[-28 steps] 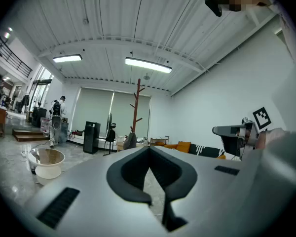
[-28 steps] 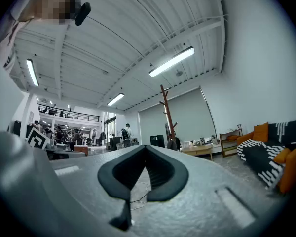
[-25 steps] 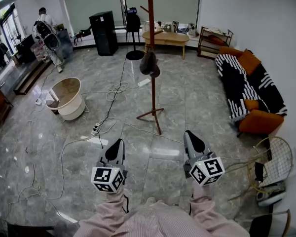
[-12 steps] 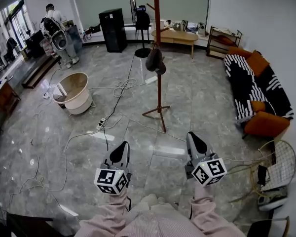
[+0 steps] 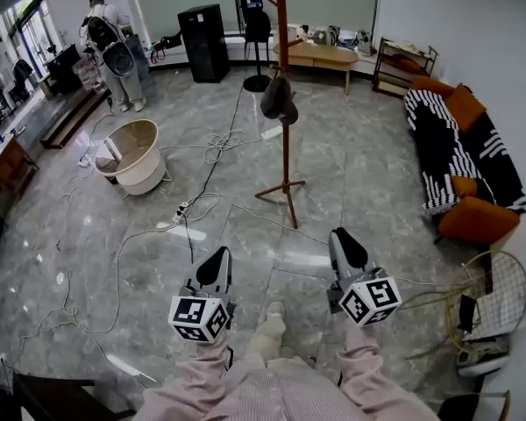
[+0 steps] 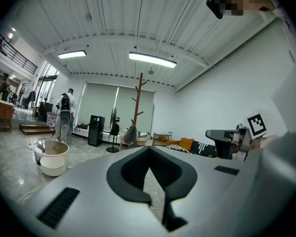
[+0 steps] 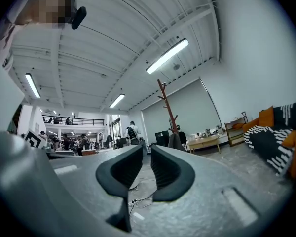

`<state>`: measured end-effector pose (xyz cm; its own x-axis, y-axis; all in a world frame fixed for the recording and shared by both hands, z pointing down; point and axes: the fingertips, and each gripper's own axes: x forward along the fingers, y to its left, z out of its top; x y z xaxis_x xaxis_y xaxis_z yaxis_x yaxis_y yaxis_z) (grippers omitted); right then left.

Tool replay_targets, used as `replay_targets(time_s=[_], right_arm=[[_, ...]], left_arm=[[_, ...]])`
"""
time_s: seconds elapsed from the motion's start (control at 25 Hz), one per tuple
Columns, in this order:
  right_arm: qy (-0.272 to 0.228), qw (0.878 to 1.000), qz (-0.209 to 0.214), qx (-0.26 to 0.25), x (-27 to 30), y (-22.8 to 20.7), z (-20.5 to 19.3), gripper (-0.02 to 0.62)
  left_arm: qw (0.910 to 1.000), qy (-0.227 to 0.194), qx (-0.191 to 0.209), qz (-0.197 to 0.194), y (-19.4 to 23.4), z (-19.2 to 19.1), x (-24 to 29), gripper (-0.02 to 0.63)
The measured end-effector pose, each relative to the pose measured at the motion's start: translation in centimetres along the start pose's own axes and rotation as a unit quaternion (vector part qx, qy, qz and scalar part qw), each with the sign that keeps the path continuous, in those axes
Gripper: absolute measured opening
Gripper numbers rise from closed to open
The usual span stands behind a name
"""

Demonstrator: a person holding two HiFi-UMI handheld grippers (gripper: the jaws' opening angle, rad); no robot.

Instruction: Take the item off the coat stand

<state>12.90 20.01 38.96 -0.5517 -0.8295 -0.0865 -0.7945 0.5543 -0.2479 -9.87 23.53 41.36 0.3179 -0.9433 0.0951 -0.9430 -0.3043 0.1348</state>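
A tall brown coat stand [image 5: 285,139] rises from the tiled floor a few steps ahead, and a dark grey item [image 5: 279,99] hangs from one of its pegs. Both hand-held grippers are low and near me, well short of the stand. My left gripper [image 5: 217,258] has its jaws shut, with nothing in them. My right gripper [image 5: 344,238] has its jaws opening, a narrow slit between them and nothing in it. The left gripper view shows the stand [image 6: 138,100] and the item [image 6: 130,135] beyond the left gripper [image 6: 149,149]. The right gripper view shows the stand [image 7: 167,110] far beyond the right gripper [image 7: 147,149].
Cables [image 5: 202,204] trail over the floor left of the stand, by a white round tub [image 5: 131,158]. A striped sofa with orange cushions [image 5: 456,152] lines the right wall and a wire chair [image 5: 498,292] stands near right. A person with a backpack [image 5: 114,46] stands far left.
The head view has come nearer to the coat stand, which now sits closer to the middle. A light shoe now shows between the grippers. The far person has shifted right.
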Motion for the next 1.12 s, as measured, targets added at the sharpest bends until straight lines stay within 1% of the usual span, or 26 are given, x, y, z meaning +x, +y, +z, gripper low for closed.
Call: replay_targets(time_s=[0.24,0.52,0.76,0.92,1.12], right_arm=[[0.0,1.0,-0.003,0.002,4.1,-2.6,0.0,0.073],[0.005,1.0,-0.01,-0.003,10.5,-6.5,0.5,0.122],[0.01,1.0,-0.014,-0.006,16.7,-9.3,1.0,0.144],[0.013,1.0,-0.016,-0.008,19.8,-10.1,0.9,0.154],[0.014,0.999,-0.033,-0.001,22.1,-11.4,0.0,0.17]], left_arm=[[1.0,-0.007,-0.005,0.005,2.0,0.7,4.5,0.002],[0.9997,-0.015,-0.012,-0.015,4.0,1.9,12.3,0.002],[0.9994,-0.019,-0.011,-0.027,6.4,3.6,18.6,0.002],[0.9991,-0.019,-0.014,-0.035,8.0,4.1,21.5,0.002],[0.9988,-0.008,-0.017,-0.045,9.3,3.5,24.0,0.002]])
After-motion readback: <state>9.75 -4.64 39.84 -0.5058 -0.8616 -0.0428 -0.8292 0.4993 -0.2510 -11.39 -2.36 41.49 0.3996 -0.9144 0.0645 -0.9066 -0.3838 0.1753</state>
